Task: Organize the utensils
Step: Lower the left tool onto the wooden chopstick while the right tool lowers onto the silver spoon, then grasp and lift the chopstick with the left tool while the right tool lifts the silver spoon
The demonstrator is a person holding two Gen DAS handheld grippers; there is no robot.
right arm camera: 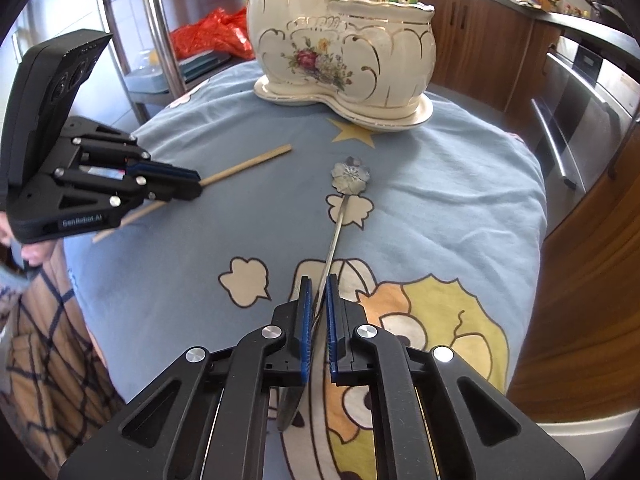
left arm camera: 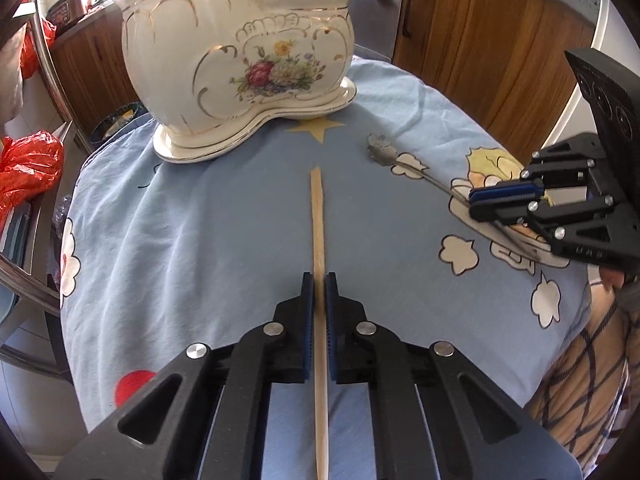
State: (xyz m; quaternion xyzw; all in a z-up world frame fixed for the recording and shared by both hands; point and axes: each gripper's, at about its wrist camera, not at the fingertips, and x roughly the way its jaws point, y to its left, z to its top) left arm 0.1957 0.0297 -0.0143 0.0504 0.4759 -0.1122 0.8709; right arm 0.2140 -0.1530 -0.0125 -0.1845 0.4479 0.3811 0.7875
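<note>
A wooden chopstick point(left arm camera: 318, 216) lies on the blue cartoon cloth, and my left gripper point(left arm camera: 319, 280) is shut on its middle. The same chopstick point(right arm camera: 248, 166) shows in the right wrist view, running through the left gripper point(right arm camera: 196, 186). A metal spoon point(right arm camera: 338, 216) with a flower-shaped end point(right arm camera: 351, 176) lies on the cloth, and my right gripper point(right arm camera: 319, 282) is shut on its thin handle. From the left wrist view the spoon point(left arm camera: 396, 160) leads into the right gripper point(left arm camera: 476, 204). A white floral ceramic utensil holder point(left arm camera: 240, 60) stands beyond both, with a fork and a yellow utensil in it.
The table under the blue cloth point(left arm camera: 200, 220) is rounded and drops off at the sides. Red plastic bags point(left arm camera: 28, 168) and a metal rack lie to the left. Wooden cabinets point(left arm camera: 480, 40) and an oven point(right arm camera: 580, 112) stand behind. A checked cloth point(right arm camera: 44, 340) hangs at the near edge.
</note>
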